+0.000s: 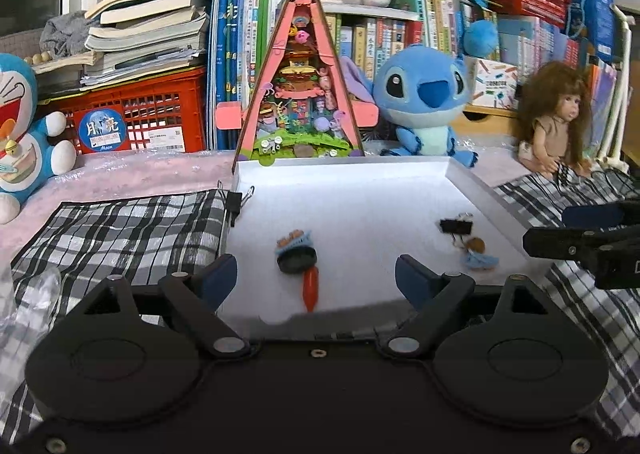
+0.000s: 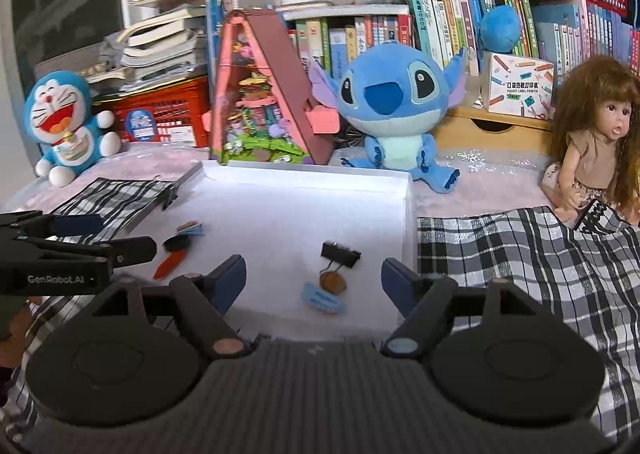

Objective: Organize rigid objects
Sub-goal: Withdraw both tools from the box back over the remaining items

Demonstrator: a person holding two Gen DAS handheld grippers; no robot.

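A white shallow tray [image 1: 352, 174] [image 2: 304, 178] holds small items. Near my left gripper [image 1: 316, 274], which is open and empty, lie a black round piece [image 1: 297, 259], a red carrot-shaped piece [image 1: 311, 290] and a blue basket piece [image 1: 295, 240]. Near my right gripper [image 2: 313, 278], also open and empty, lie a black binder clip [image 2: 340, 253], a brown nut-like piece [image 2: 333, 281] and a blue clip [image 2: 324, 300]. The same clip [image 1: 455, 225] and blue piece [image 1: 480, 260] show at the tray's right in the left wrist view.
Checked cloths [image 1: 120, 226] [image 2: 520, 262] lie on both sides of the tray. Another binder clip [image 1: 236, 200] grips the tray's left rim. A pink triangular toy house [image 1: 300, 86], a Stitch plush [image 1: 424, 98], a Doraemon plush [image 2: 66, 122], a doll [image 2: 596, 142] and books stand behind.
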